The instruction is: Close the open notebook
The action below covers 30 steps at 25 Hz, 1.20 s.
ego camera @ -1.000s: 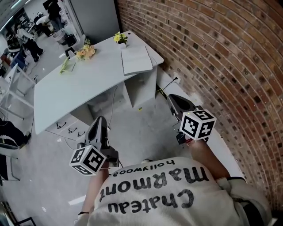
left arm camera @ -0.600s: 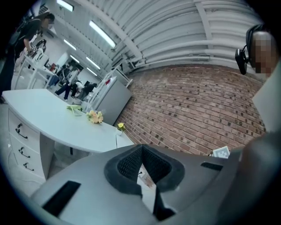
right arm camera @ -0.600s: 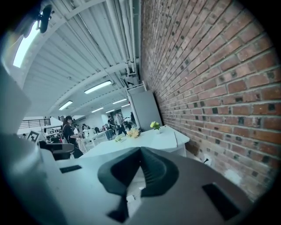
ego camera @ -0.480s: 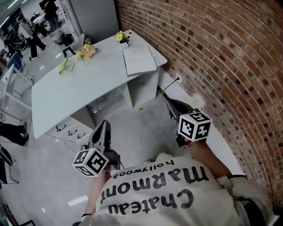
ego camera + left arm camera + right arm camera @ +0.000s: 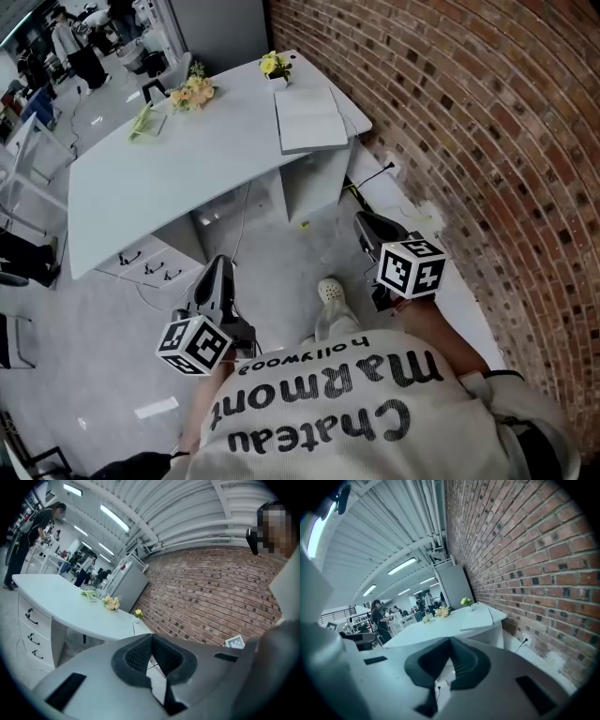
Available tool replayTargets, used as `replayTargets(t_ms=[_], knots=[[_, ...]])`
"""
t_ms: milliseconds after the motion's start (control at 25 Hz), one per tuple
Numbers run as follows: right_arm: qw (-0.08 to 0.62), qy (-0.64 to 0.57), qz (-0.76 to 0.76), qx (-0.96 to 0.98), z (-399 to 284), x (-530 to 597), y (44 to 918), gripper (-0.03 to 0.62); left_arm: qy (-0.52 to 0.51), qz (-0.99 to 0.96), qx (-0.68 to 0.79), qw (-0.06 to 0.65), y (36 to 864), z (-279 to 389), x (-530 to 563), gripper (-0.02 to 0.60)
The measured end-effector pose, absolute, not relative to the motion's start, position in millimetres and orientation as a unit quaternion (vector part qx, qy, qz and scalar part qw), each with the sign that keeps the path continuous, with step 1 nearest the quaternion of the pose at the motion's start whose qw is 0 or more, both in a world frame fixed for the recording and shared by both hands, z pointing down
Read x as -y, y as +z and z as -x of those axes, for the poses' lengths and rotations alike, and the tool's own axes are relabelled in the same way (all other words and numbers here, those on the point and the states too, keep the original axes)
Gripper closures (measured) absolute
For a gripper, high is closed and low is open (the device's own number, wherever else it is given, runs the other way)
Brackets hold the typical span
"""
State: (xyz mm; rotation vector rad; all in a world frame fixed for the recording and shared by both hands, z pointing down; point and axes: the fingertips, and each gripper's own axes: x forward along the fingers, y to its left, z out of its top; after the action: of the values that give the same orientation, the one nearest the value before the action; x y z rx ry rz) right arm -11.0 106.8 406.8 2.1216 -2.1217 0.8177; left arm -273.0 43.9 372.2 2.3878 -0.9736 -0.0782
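The pale grey notebook (image 5: 312, 119) lies flat at the far right end of the white table (image 5: 159, 183), close to the brick wall. A second leaf pokes out along its right side. It also shows in the right gripper view, notebook (image 5: 477, 619). Both grippers hang low in front of the person's body, well short of the table. My left gripper (image 5: 217, 272) has its jaws closed together with nothing between them, and the left gripper view (image 5: 151, 640) shows the same. My right gripper (image 5: 367, 228) is also shut and empty (image 5: 450, 641).
Yellow flowers (image 5: 275, 66) stand just behind the notebook; peach flowers (image 5: 194, 93) and a green item (image 5: 145, 122) lie further left. A drawer unit (image 5: 150, 267) sits under the table. The brick wall (image 5: 478, 122) and a white ledge (image 5: 448, 281) run along the right. A shoe (image 5: 330, 292) shows between the grippers.
Both grippers have sunk a little toward the floor. A shoe has come into view between them, and the table sits slightly further right in the head view.
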Motion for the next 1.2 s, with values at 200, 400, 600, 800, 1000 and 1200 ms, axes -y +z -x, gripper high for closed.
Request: replayTargets(t_ms=[200,400,600,800,1000,1200], knots=[[0.007,0.275,-0.669,0.690,-4.9,-77.8,408.8,0.591,-0.021,-0.889,0.363,0.277,365.7,253.1,-21.6,0.580],[0.000,0.279,-0.659,0.699,-29.4,-42.7,404.5,0.591,-0.030,-0.886,0.371,0.277,360.3,231.3,4.7,0.580],[-0.008,0.275,-0.649,0.709,-54.7,-4.2,392.9,0.591,-0.040,-0.881,0.383,0.275,351.9,210.7,34.5,0.580],[-0.016,0.269,-0.637,0.723,-75.8,30.3,385.1,0.591,-0.051,-0.876,0.401,0.262,343.4,191.3,60.4,0.580],[-0.020,0.270,-0.625,0.732,-93.2,60.8,389.9,0.591,-0.054,-0.868,0.423,0.254,346.6,181.9,78.3,0.580],[-0.001,0.279,-0.613,0.740,-108.3,86.5,410.8,0.591,-0.051,-0.853,0.449,0.261,359.8,176.4,94.2,0.580]])
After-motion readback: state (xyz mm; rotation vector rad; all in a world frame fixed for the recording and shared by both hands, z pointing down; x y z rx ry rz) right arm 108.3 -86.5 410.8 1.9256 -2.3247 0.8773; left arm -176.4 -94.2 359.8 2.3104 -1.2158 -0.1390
